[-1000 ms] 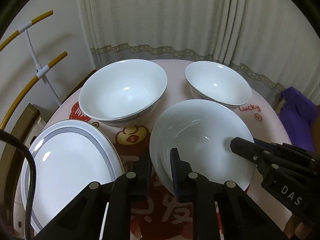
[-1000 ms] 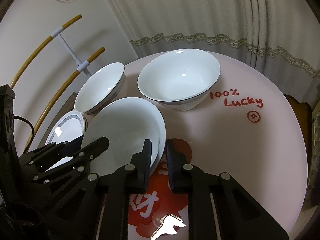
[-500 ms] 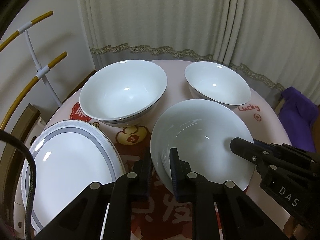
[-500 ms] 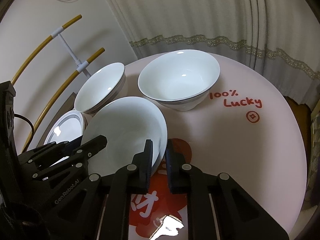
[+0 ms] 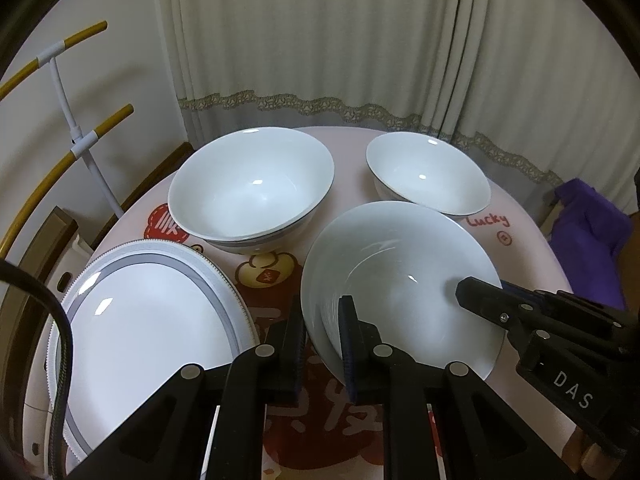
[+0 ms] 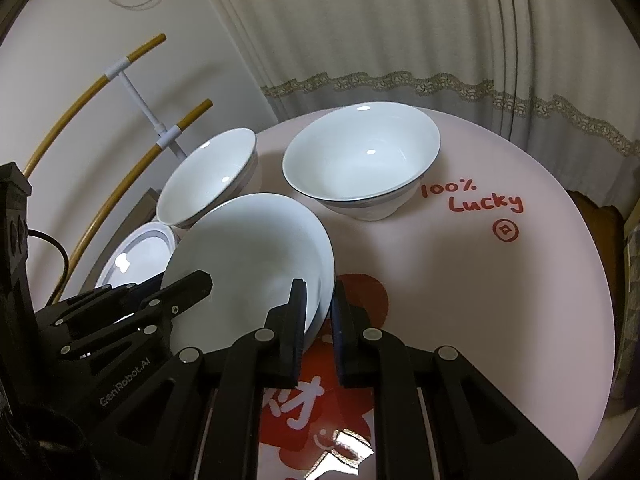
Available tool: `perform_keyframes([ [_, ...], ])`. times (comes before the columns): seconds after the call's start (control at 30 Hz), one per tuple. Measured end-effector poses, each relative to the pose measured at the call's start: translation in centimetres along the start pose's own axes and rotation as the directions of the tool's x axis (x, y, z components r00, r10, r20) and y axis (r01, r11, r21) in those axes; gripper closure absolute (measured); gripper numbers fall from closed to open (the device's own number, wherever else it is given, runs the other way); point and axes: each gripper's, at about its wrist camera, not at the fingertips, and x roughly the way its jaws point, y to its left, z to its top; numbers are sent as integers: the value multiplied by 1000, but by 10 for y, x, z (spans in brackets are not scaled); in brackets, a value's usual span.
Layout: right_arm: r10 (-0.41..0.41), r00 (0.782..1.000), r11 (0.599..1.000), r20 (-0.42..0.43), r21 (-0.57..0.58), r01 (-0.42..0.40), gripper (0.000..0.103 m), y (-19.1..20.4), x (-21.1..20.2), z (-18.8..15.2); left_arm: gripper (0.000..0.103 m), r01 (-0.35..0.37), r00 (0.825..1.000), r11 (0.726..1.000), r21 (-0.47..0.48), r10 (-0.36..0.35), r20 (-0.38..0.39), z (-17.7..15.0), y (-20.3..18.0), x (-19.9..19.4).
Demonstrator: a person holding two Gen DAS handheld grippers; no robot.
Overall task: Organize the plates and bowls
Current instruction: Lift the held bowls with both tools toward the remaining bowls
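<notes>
Both grippers, left gripper (image 5: pixel 322 336) and right gripper (image 6: pixel 318 322), were clamped on the white dish (image 5: pixel 400 276); rim partly hidden by the fingers.

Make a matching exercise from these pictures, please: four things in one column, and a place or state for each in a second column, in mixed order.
Things:
1. deep plate
2. grey-rimmed plate
3. big bowl
4. small bowl

Places or states:
A. stands beside the red words "100% Lucky"
B. lies flat at the table's left edge, nothing holding it
C. clamped at its rim by the left gripper and the right gripper
D. stands at the back, has a grey band around its outside

Pairs: 1-C, 2-B, 3-D, 4-A
</notes>
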Motion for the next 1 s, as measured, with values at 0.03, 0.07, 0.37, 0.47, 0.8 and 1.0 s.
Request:
perform_keyframes([
  [0.03, 1, 1000, 1000, 2, 0, -1, 91, 0, -1, -1, 91, 0, 1000, 1000, -1, 0, 2, 0, 0, -1],
  [0.07, 2, 1000, 1000, 5, 0, -2, 91, 1, -3, -1, 92, 3, 1000, 1000, -2, -3, 3, 0, 1, -3],
  [0.37, 0, 999, 1000, 42, -14, 1, 91, 10, -28, 1, 91, 27, 998, 1000, -2, -27, 50, -1, 8, -37],
  [0.47, 3, 998, 1000, 58, -22, -1, 91, 16, -38, 1, 91, 29, 997, 1000, 1, -29, 69, -2, 11, -50],
  [0.8, 18, 993, 999, 114, -38, -13, 91, 39, -70, 13, 92, 27, 987, 999, 24, -31, 158, -2, 22, -105],
  [1.0, 10, 988, 998, 155, -68, 1, 91, 57, -95, 23, 91, 36, 978, 999, 37, -43, 206, -9, 31, -137],
])
